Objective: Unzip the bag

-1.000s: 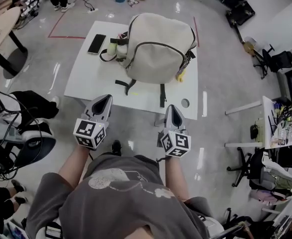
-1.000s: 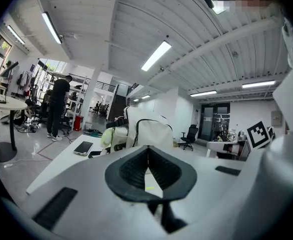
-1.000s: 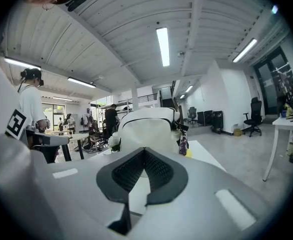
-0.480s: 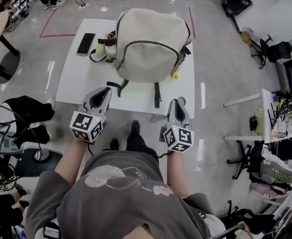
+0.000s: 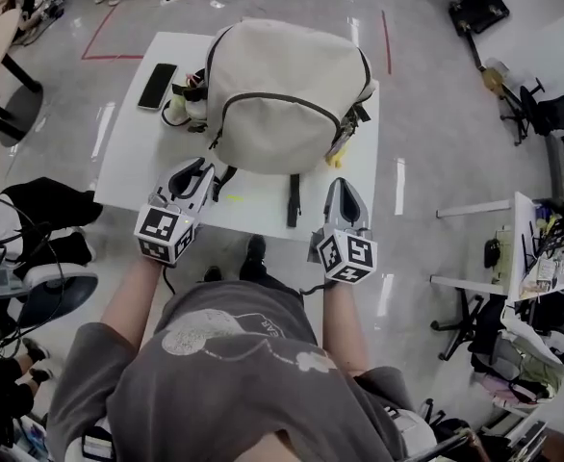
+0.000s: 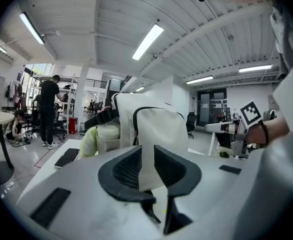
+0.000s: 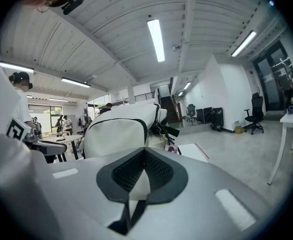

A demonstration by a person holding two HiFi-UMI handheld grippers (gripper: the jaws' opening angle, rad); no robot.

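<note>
Item: bag (image 5: 277,128), a cream fabric backpack.

Position: It stood upright on a white table (image 5: 133,166), toward the far half. Its front panel faced the person.

Appearance:
- The body was rounded and full, its cloth plain and pale.
- A dark zipper (image 5: 272,92) ran in one arch over the front panel and down both sides, and it lay closed along its visible length.
- Two dark straps trailed from the base toward the table's near edge, the left strap (image 5: 226,176) shorter and the right strap (image 5: 292,200) straighter.
- Small dark fittings and a yellow trinket (image 5: 334,157) hung at the lower right side.
- A pale yellow-green item (image 6: 89,143) sat against the opposite side, with a dark loop over it.

Accompanying: A dark phone (image 5: 157,86) lay flat on the table, apart from the bag and on the side with the yellow-green item.

Tools:
- The left gripper (image 5: 199,168) was held over the table's near edge, just beside the left strap and short of the bag. Its jaws had just been opening and stood spread. The gap held nothing, and the bag showed through it farther off.
- The right gripper (image 5: 343,183) was also at the near edge, beside the right strap and clear of the bag. Its jaws were pressed together, with nothing pinched between them.
</note>
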